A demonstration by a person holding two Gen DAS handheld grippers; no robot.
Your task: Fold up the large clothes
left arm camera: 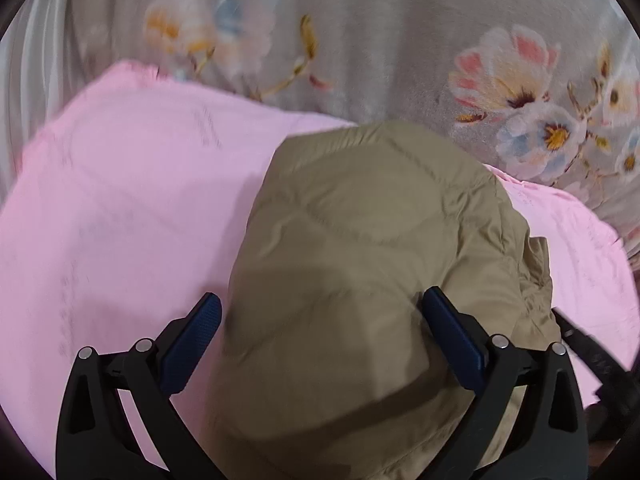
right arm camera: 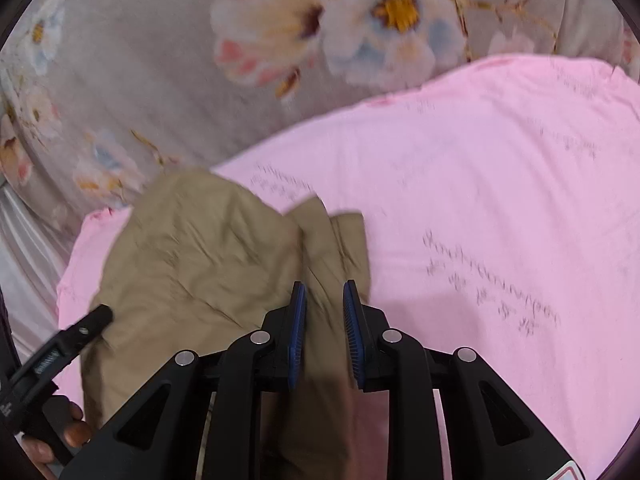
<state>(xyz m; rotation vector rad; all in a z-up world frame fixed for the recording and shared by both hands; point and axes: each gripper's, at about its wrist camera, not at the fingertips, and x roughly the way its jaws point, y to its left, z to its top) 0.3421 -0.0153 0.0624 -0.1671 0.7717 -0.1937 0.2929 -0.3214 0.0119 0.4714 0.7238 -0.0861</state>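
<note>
Grey print on the pink cloth (right arm camera: 500,184) is too blurred to read. The left gripper (left arm camera: 322,312) is spread wide over the khaki garment (left arm camera: 360,240). The right gripper (right arm camera: 325,292) stands slightly apart, garment between its pads.

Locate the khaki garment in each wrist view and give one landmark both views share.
Left wrist view: the khaki garment fills the lower centre, between the wide-apart fingers of the left claw.
Right wrist view: the khaki garment lies lower left of centre, a strip of it running between the right claw fingers.
Shared landmark: the pink sheet under it.
</note>
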